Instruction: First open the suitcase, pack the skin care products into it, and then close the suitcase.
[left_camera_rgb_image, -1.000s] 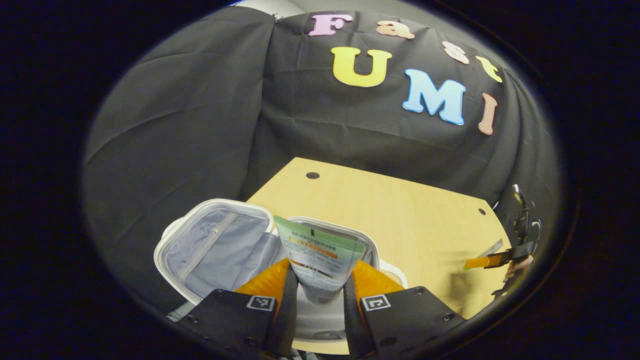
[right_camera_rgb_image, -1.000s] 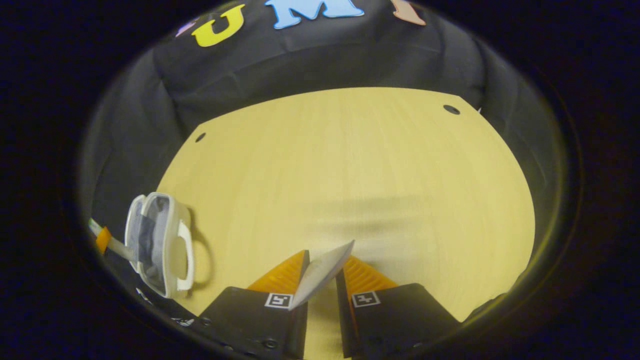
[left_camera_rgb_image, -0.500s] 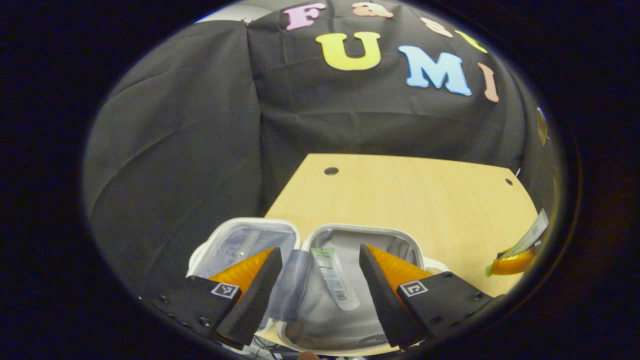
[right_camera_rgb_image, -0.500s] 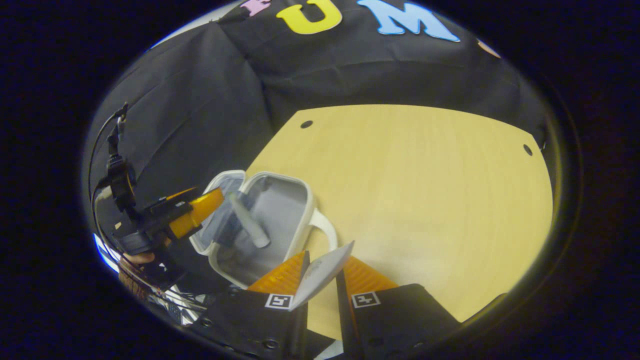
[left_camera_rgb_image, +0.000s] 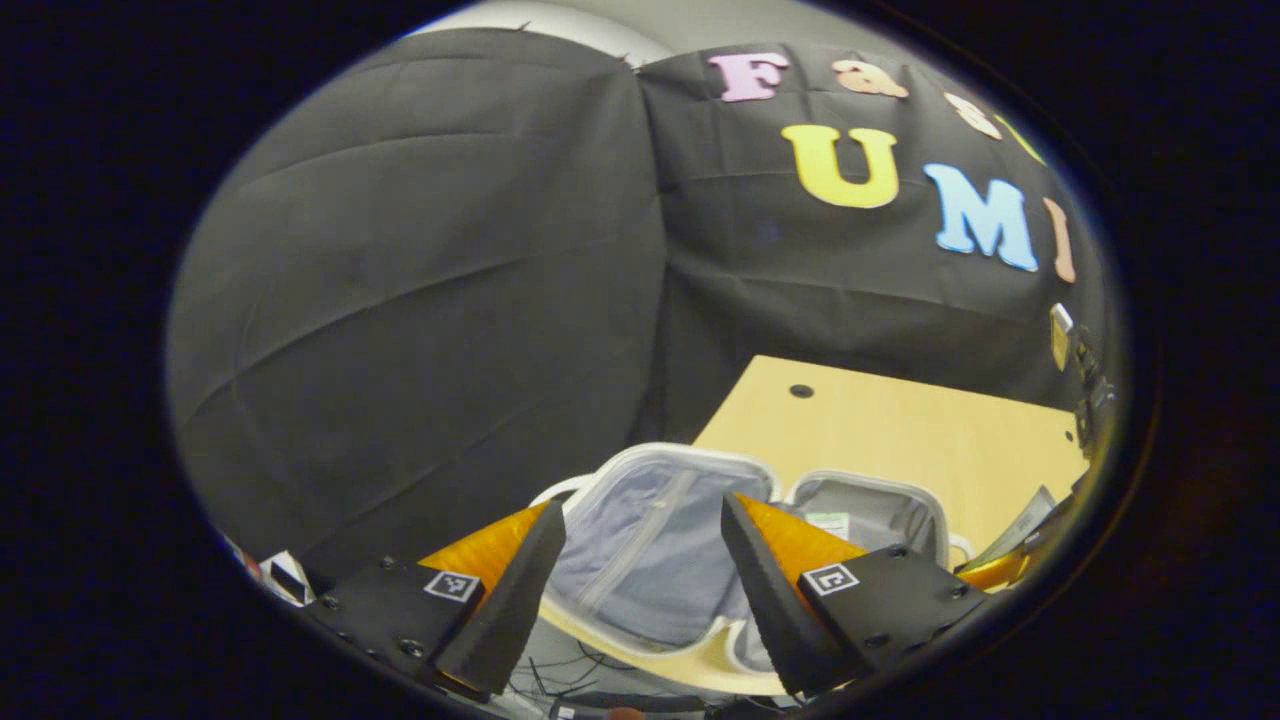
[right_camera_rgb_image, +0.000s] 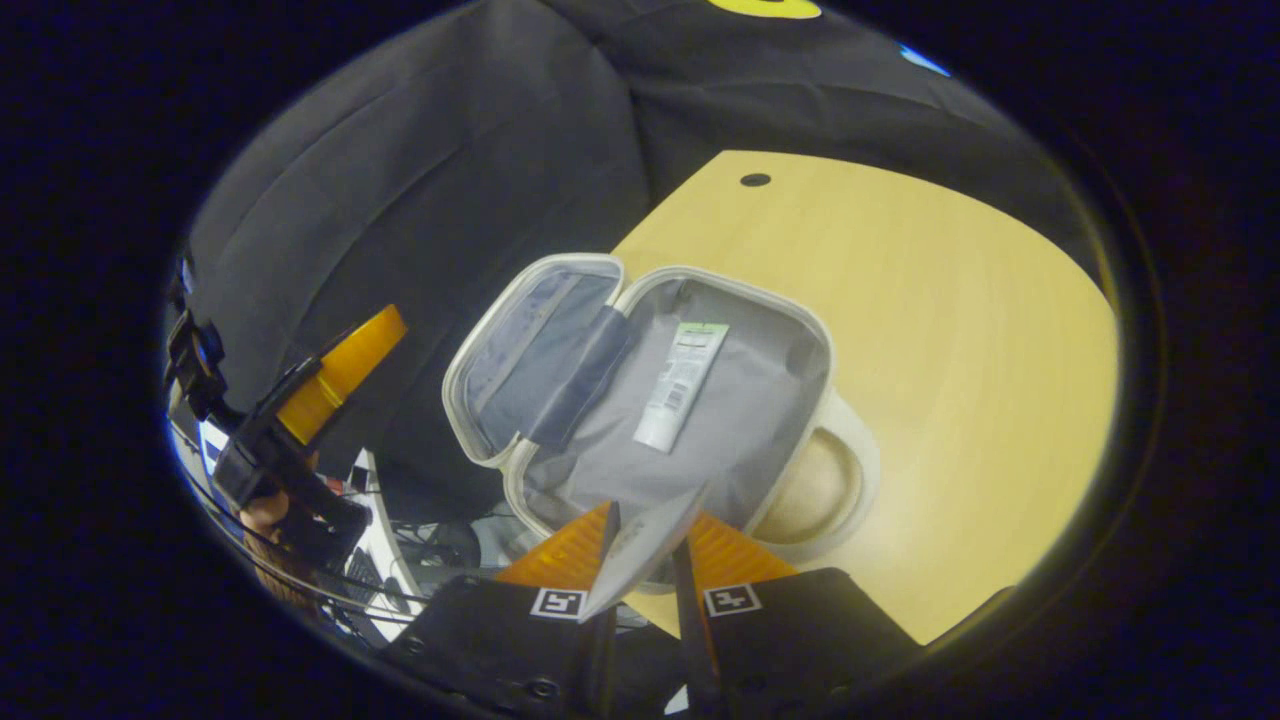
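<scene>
Pinching a flat sachet (right_camera_rgb_image: 640, 545), the right gripper (right_camera_rgb_image: 645, 560) hovers just short of the open suitcase (right_camera_rgb_image: 800, 330); a tube (right_camera_rgb_image: 680, 385) lies lengthwise inside; the left gripper (left_camera_rgb_image: 640, 570) gapes empty

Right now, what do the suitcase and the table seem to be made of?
Suitcase: likely hard, smooth plastic shell, judging by its stiff pale rim; the inside looks lined with soft grey cloth that creases, with a zip in the lid. Table: light wood or wood-look laminate, matte, with fine grain lines.

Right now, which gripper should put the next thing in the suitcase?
Probably the right gripper: it is shut on a flat sachet just above the open suitcase. The left gripper is open with nothing between its fingers.
</scene>
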